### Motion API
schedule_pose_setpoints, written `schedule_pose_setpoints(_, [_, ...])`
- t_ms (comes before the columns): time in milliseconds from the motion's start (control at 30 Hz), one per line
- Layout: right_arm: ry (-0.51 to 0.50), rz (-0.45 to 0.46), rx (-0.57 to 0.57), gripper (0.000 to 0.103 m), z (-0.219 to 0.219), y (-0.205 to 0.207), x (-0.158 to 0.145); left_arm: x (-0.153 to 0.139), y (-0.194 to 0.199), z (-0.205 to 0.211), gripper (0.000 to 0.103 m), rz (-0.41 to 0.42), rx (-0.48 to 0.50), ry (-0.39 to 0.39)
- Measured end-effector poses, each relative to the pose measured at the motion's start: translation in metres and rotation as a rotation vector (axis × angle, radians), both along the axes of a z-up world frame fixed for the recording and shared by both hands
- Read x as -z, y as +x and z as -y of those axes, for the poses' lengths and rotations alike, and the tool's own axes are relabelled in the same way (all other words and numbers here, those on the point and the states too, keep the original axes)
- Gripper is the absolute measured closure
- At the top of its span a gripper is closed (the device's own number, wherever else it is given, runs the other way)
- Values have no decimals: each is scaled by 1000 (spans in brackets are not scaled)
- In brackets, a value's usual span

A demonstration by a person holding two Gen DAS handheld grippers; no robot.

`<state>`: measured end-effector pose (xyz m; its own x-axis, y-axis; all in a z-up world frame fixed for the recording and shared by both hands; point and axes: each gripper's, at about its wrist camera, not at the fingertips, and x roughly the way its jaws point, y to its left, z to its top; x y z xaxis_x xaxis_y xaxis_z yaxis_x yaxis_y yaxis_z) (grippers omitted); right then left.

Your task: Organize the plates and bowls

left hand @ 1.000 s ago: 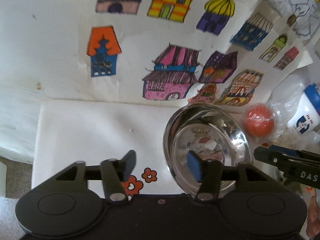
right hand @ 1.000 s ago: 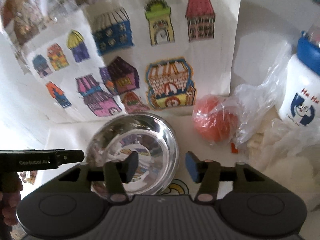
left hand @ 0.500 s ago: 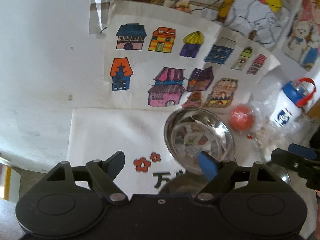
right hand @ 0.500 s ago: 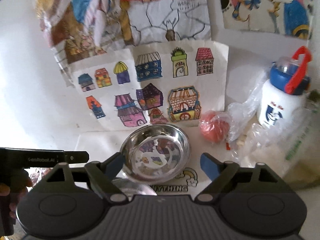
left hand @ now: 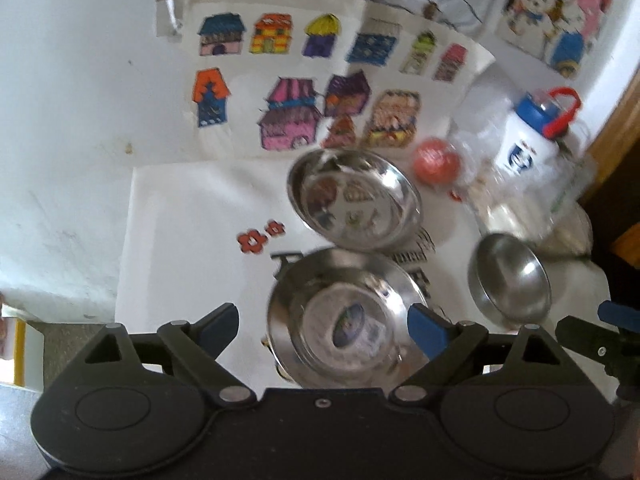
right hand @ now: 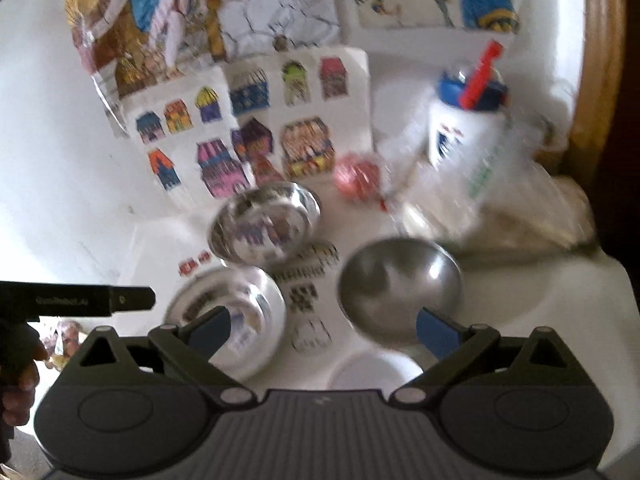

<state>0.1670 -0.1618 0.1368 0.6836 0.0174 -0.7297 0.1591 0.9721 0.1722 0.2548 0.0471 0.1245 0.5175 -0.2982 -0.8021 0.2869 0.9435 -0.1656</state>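
On white table (left hand: 192,216), three steel bowls (left hand: 354,199)

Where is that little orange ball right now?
The orange ball lies at the back of the table, wrapped in a clear plastic bag, between the far steel bowl and the white bottle with the blue lid.

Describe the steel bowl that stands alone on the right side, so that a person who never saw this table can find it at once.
Start at the white bottle with the blue lid at the back right of the table. Just in front of it, past the crumpled clear plastic bags, sits the steel bowl. Unlike the two shiny dishes to its left, it looks duller and deeper and reflects none of the coloured house drawings.
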Motion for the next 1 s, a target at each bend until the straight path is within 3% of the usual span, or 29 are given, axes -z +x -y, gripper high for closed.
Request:
schedule_pose_setpoints(533, [46, -204, 147, 2, 30, -44, 20, 22, -20, 26, 11, -97, 123, 27])
schedule_pose_setpoints(733, [65, -224, 131, 2, 28, -42, 23, 25, -24, 23, 11, -118, 125, 42])
schedule_pose_setpoints(1000, [84, -191, 26, 2, 7, -19, 18, 27, -21, 4, 11, -128, 89, 69])
